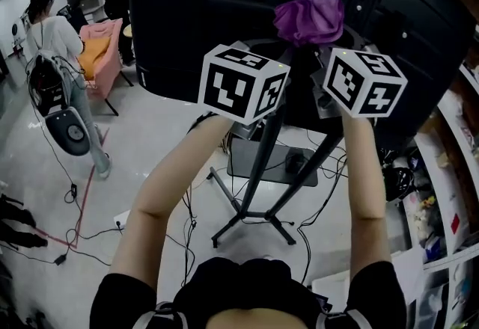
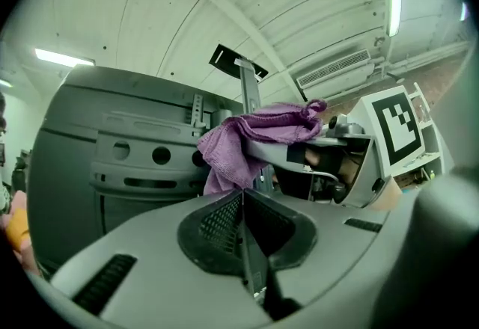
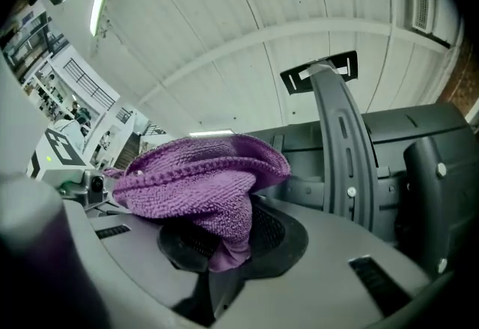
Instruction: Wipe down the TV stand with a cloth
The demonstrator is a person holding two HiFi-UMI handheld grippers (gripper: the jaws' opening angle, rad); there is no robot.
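Note:
Both grippers are raised against the black back of the TV on its wheeled stand. My right gripper is shut on a bunched purple cloth, which sits high on the TV's back, beside the grey stand column. Just left of it, my left gripper is shut with nothing between its pads. It points at the cloth and the column. The marker cubes of the left gripper and the right gripper hide the jaws in the head view.
The stand's legs and low shelf spread over the floor below, among loose cables. Two people and a pink chair are at the far left. Cluttered shelves line the right side.

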